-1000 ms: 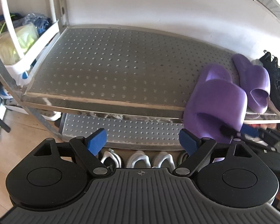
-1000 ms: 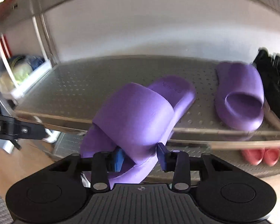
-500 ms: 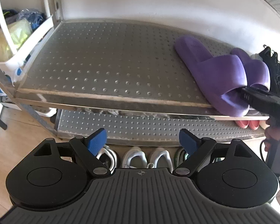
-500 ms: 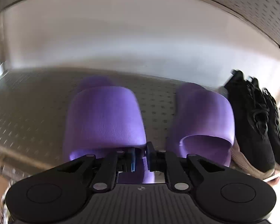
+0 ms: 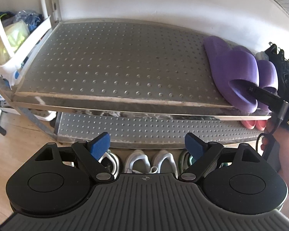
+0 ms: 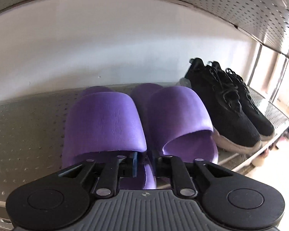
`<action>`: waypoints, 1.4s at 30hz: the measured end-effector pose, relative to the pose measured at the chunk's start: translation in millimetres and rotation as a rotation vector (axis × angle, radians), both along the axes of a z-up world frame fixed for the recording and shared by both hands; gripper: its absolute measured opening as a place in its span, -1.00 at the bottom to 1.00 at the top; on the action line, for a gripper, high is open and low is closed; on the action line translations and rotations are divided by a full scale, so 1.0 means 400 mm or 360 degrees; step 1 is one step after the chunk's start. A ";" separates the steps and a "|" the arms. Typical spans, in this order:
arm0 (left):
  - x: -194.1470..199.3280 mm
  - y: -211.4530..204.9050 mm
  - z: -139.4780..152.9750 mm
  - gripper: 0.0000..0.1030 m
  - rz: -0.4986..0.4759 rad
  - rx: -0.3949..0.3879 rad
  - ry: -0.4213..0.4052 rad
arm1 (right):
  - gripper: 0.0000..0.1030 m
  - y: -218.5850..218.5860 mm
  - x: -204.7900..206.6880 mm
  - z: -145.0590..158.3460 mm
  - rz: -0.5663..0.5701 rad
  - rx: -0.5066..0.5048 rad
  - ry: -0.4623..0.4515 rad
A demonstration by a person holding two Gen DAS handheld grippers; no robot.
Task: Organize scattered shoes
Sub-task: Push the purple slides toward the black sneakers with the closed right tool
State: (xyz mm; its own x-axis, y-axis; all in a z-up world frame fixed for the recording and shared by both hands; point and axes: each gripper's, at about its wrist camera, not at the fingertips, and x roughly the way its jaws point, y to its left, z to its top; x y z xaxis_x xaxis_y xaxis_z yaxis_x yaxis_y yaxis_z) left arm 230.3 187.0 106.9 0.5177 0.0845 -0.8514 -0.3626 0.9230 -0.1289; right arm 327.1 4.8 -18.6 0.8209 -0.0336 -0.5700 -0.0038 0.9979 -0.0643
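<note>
Purple slipper (image 6: 104,123) in right claw (image 6: 144,160)

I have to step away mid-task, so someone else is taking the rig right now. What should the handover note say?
Right gripper: shut on the left purple slipper, at the heel-side edge of its strap; not released.
Left gripper: open, empty, held in front of the rack.
Both slippers sit side by side on the middle shelf, the other purple slipper next to the black sneakers.
Done: slipper pair placed.
Left: open the right gripper and back out; check for other loose shoes, none visible here.
</note>
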 end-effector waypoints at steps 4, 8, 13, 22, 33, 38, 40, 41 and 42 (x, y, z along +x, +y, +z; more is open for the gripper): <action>-0.005 0.001 0.005 0.73 -0.0011 0.0000 -0.0007 | 0.15 -0.070 -0.022 0.051 0.0045 0.0124 0.0095; -0.010 0.000 0.012 0.73 -0.0007 0.0004 -0.0022 | 0.18 -0.121 -0.090 0.085 0.0111 0.0212 0.0124; -0.012 0.007 0.016 0.73 0.0043 0.0014 -0.0034 | -0.25 -0.118 -0.119 0.089 0.0479 0.0427 0.0137; 0.007 0.030 -0.003 0.73 0.0090 0.0040 -0.0002 | -0.48 0.045 -0.027 0.025 0.0777 0.0683 0.0030; 0.030 0.033 -0.028 0.73 0.0079 0.0023 0.0036 | -1.00 0.114 0.050 -0.043 0.0594 0.0338 -0.0043; 0.037 0.012 -0.037 0.73 0.0071 0.0028 0.0054 | -1.00 0.084 0.061 -0.038 0.0511 0.0333 -0.0020; 0.038 0.004 -0.040 0.73 0.0064 0.0030 0.0056 | -1.00 0.068 0.066 -0.037 0.0491 0.0293 -0.0020; 0.039 0.000 -0.040 0.73 0.0059 0.0032 0.0056 | -1.00 0.061 0.071 -0.036 0.0498 0.0294 -0.0009; 0.039 -0.002 -0.040 0.73 0.0053 0.0034 0.0056 | -1.00 0.052 0.074 -0.035 0.0500 0.0299 -0.0002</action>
State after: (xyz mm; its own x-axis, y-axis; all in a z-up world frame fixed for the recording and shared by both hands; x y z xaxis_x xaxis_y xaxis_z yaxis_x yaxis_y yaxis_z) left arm 245.7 186.2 90.8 0.4840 0.1195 -0.8669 -0.3972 0.9127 -0.0959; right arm 356.7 25.8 -32.6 0.7753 0.3257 -0.5412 -0.3121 0.9424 0.1200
